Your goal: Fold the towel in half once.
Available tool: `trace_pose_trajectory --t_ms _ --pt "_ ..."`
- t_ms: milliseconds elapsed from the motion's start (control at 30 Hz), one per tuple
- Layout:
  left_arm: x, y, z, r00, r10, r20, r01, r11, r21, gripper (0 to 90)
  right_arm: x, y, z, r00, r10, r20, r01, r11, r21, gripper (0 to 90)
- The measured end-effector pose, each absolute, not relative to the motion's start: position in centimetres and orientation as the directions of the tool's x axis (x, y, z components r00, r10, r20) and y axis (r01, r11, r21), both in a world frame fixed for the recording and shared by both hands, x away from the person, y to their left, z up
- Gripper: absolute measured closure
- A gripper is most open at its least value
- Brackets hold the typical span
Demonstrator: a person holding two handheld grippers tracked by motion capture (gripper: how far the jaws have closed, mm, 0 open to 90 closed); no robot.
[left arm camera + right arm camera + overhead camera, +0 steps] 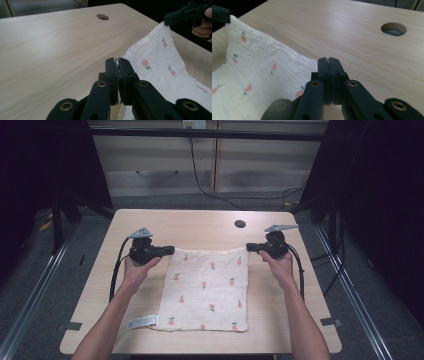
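Near edge: cloth [207, 290] lies flat on the table [150, 222], white tag [142, 322] sticking out at its near left corner. Far edge is lifted off the wood. Left gripper [169, 251] is clamped on the far left corner, right gripper [248, 248] clamped on the far right one, jaws closed tight. My read: both corners grabbed, fold or lift not yet done. Cable hole [240, 224] beyond.

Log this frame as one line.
left tongs: shut on cloth corner | right tongs: shut on cloth corner | floral cloth: far edge lifted | table: cable hole
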State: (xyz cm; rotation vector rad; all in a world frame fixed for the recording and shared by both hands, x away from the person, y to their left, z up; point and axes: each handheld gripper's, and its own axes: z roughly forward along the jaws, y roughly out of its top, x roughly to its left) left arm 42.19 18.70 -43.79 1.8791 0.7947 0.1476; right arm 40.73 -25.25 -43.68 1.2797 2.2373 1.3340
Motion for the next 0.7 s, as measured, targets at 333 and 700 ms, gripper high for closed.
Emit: trace_pose_trajectory --t_ms 333,700 --pt "42.4 19.1 -41.2 0.773 0.599 -0.211 0.415 -0.225 0.882 87.1 40.7 -25.2 -40.8 -0.606 0.769 0.202 0.507 0.179 0.843 89.4" --pt "41.3 20.2 -42.5 0.767 0.606 -0.211 0.424 -0.231 0.876 87.0 39.2 -24.0 -41.8 -0.659 0.727 0.191 0.488 0.220 0.845 89.4"
